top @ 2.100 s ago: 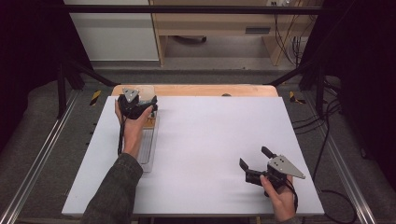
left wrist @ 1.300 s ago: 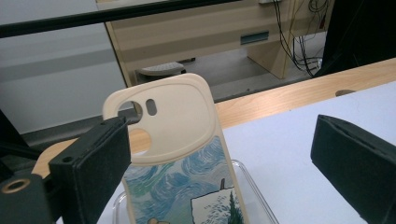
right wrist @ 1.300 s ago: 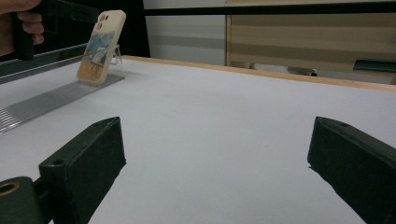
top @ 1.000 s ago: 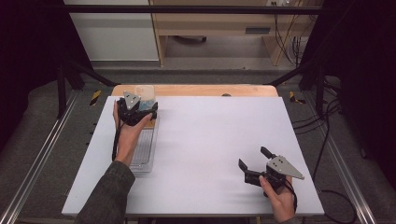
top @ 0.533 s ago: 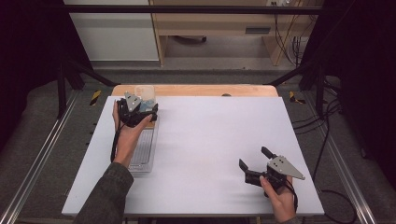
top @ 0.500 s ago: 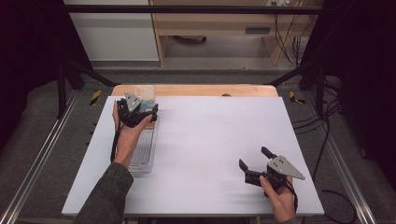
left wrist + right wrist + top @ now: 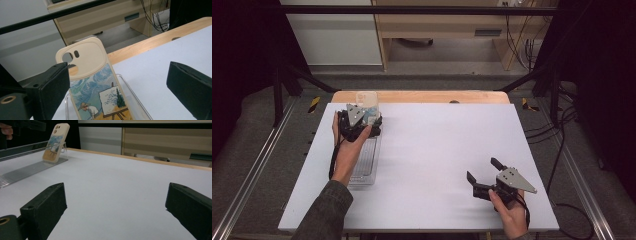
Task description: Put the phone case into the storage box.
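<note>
L gripper [image 7: 117,82]: jaws wide open, nothing gripped | cream phone case w/ painted artist-at-easel scene [image 7: 96,82]: leans upright on clear ribbed plastic stand [image 7: 130,92], betw L jaws, nearer left jaw, contact unclear | R gripper [image 7: 116,207]: jaws open, empty, over white table [image 7: 130,182], case well ahead to left

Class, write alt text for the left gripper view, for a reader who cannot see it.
A cream phone case printed with a painter at an easel leans in a clear stand between the open left gripper jaws, untouched.
</note>
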Tool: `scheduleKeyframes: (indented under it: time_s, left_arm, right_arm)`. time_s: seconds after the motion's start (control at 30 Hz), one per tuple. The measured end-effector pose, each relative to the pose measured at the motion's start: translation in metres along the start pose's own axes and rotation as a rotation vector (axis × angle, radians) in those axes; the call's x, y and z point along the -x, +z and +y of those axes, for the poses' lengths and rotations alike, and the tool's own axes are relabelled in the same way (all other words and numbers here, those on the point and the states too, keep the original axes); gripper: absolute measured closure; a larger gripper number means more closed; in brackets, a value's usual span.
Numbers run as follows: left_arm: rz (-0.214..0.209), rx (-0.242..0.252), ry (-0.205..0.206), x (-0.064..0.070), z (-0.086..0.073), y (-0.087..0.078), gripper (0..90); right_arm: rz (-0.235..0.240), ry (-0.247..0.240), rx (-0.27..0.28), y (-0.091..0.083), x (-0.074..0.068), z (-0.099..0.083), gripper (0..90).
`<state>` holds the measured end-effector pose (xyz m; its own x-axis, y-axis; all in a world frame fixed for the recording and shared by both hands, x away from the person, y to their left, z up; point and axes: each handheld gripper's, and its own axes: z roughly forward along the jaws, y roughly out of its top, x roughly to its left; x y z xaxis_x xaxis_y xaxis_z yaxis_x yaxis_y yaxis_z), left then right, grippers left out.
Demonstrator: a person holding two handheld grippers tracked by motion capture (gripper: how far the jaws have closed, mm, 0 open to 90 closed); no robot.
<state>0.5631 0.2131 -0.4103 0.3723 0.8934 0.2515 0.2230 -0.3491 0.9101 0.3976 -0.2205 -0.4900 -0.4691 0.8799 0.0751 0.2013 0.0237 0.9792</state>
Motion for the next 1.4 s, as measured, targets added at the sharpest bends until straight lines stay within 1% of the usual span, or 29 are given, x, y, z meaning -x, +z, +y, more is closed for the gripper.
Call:
scheduleKeyframes:
  time_s: [0.07,0.3,0.5,0.67,0.7,0.73,0.77,0.87,0.93,1.03,1.07,1.23,1.3,1.33,1.4]
  left_arm:
    - [0.001,0.005,-0.004,0.000,0.000,-0.001,4.4]
    - [0.006,0.014,0.009,0.002,0.001,-0.005,4.5]
    - [-0.010,0.028,0.028,0.009,0.002,-0.013,4.5]
    - [-0.029,0.041,0.051,0.017,0.002,-0.022,4.5]
    - [-0.030,0.049,0.067,0.018,0.003,-0.023,4.5]
    - [-0.033,0.044,0.067,0.021,0.002,-0.026,4.4]
    - [-0.033,0.050,0.080,0.022,0.002,-0.028,4.4]
    - [-0.041,0.052,0.090,0.029,0.002,-0.034,4.4]
    - [-0.046,0.049,0.105,0.034,0.003,-0.038,4.3]
    - [-0.056,0.050,0.111,0.042,0.003,-0.043,4.3]
    - [-0.064,0.041,0.106,0.045,0.002,-0.045,4.3]
    - [-0.079,0.042,0.105,0.055,0.000,-0.054,4.3]
    - [-0.078,0.050,0.089,0.057,0.000,-0.059,4.3]
    - [-0.077,0.067,0.083,0.057,0.001,-0.062,4.3]
    - [-0.076,0.070,0.085,0.057,0.003,-0.068,4.3]
  right_arm:
    - [-0.002,0.001,0.000,0.000,0.000,0.000,3.3]
    - [-0.003,0.000,-0.004,0.001,0.000,0.000,3.3]
    - [-0.001,-0.007,-0.004,0.001,-0.002,0.000,3.3]
    - [-0.003,-0.005,-0.003,0.000,-0.002,0.000,3.3]
    - [-0.003,-0.006,-0.003,0.000,-0.002,0.000,3.3]
    - [-0.003,-0.006,-0.003,0.000,-0.002,0.000,3.3]
    - [-0.003,-0.004,-0.002,0.000,-0.002,0.000,3.3]
    - [-0.001,-0.003,-0.001,0.000,-0.003,0.000,3.3]
    - [0.002,-0.003,0.000,0.000,-0.003,0.000,3.3]
    - [0.003,-0.001,0.000,0.000,-0.003,0.000,3.3]
    - [0.003,-0.001,0.001,0.000,-0.003,0.000,3.3]
    - [0.001,0.003,0.003,-0.001,-0.002,0.001,3.2]
    - [0.000,0.005,0.004,-0.001,-0.002,0.001,3.2]
    - [0.001,0.004,0.004,-0.001,-0.002,0.001,3.2]
    - [0.002,0.003,0.003,0.000,-0.002,0.000,3.2]
